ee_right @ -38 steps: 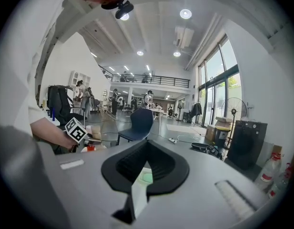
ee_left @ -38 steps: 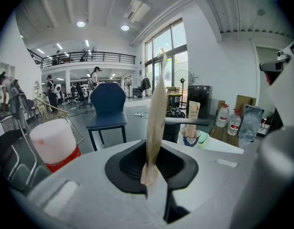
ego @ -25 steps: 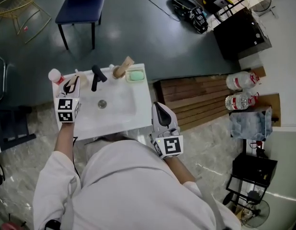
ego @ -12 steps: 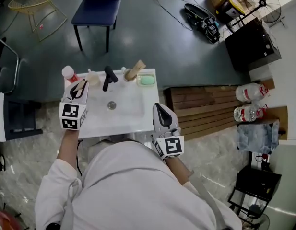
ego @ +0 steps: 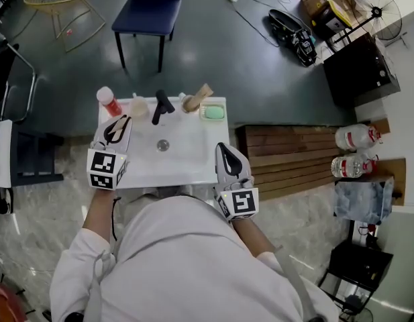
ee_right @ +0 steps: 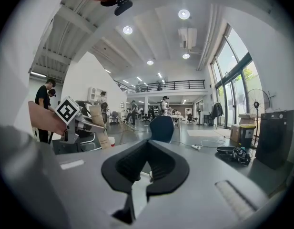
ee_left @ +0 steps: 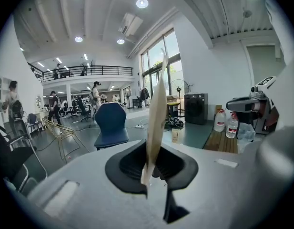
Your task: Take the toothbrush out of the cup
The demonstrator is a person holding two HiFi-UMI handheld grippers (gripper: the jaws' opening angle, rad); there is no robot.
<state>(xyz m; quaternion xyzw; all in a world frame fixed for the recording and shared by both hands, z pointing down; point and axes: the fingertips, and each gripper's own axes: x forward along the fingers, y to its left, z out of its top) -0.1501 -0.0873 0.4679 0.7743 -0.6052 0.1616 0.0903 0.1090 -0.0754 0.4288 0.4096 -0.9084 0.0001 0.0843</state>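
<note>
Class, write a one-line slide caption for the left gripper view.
Left tool shut on the pale toothbrush, which rises from its jaws, with a blue chair beyond.

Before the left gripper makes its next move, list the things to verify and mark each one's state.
1. Left gripper shut on the toothbrush: ok.
2. Toothbrush clear of the cup: ok, the cup stands apart, beside the faucet.
3. Toothbrush roughly upright in the jaws: ok.
4. Right gripper shut, nothing between its jaws: ok.
5. Bare room in the sink for setting it down: ok.
6. Which end carries the bristles: cannot tell.
</note>
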